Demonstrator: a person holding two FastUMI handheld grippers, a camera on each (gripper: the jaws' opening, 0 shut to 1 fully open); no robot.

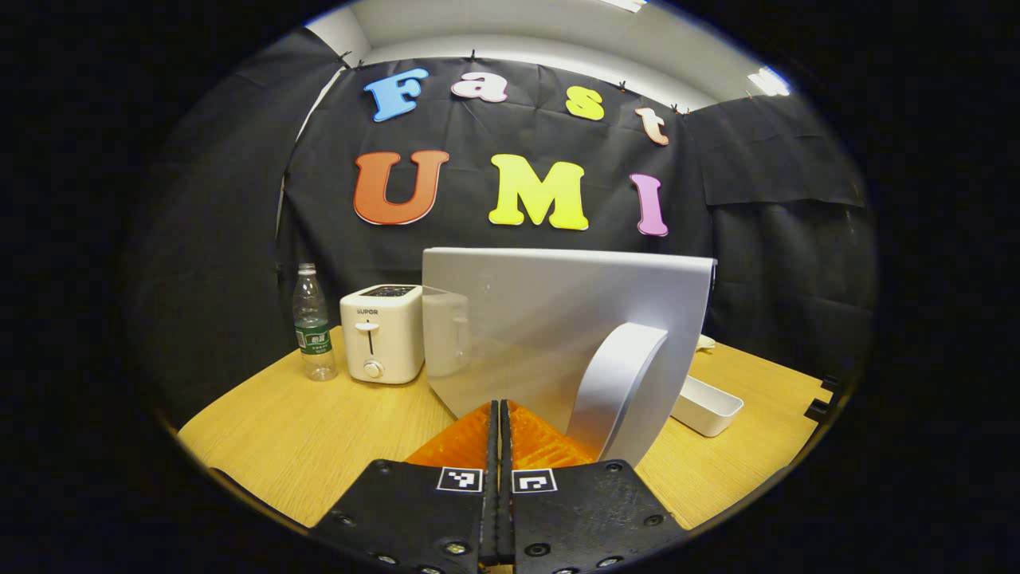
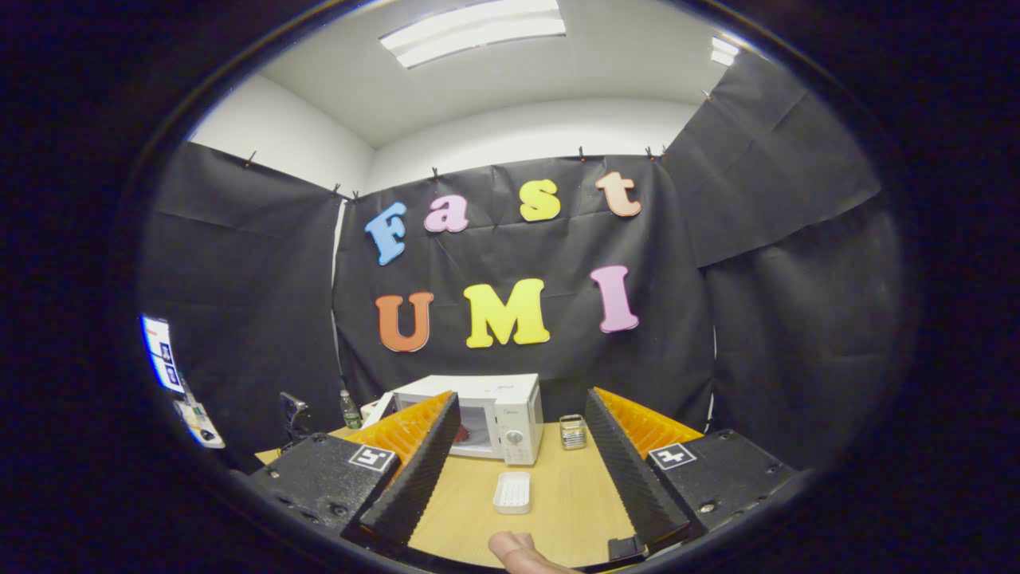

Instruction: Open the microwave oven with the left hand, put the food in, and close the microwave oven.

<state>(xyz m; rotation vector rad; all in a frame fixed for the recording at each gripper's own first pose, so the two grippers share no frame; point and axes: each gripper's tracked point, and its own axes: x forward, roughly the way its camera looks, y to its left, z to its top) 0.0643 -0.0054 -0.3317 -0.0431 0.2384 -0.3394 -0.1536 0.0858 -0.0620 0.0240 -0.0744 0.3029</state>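
Observation:
The white microwave (image 2: 510,414) stands at the back of the wooden table, door swung out to its left. Something reddish (image 2: 463,434) shows inside the cavity, partly hidden by my finger. In the left gripper view the door's (image 1: 550,319) outer face looms close, its curved handle (image 1: 617,391) just right of my tips. My left gripper (image 1: 500,410) is shut with nothing between its fingers, the tips at or against the door's lower face. My right gripper (image 2: 519,399) is held back from the table, open and holding nothing.
A white toaster (image 1: 382,333) and a water bottle (image 1: 313,323) stand left of the door. A shallow white tray (image 2: 511,492) lies on the table (image 2: 558,494) before the microwave, a small jar (image 2: 570,431) beside it. A fingertip (image 2: 518,550) shows at the bottom.

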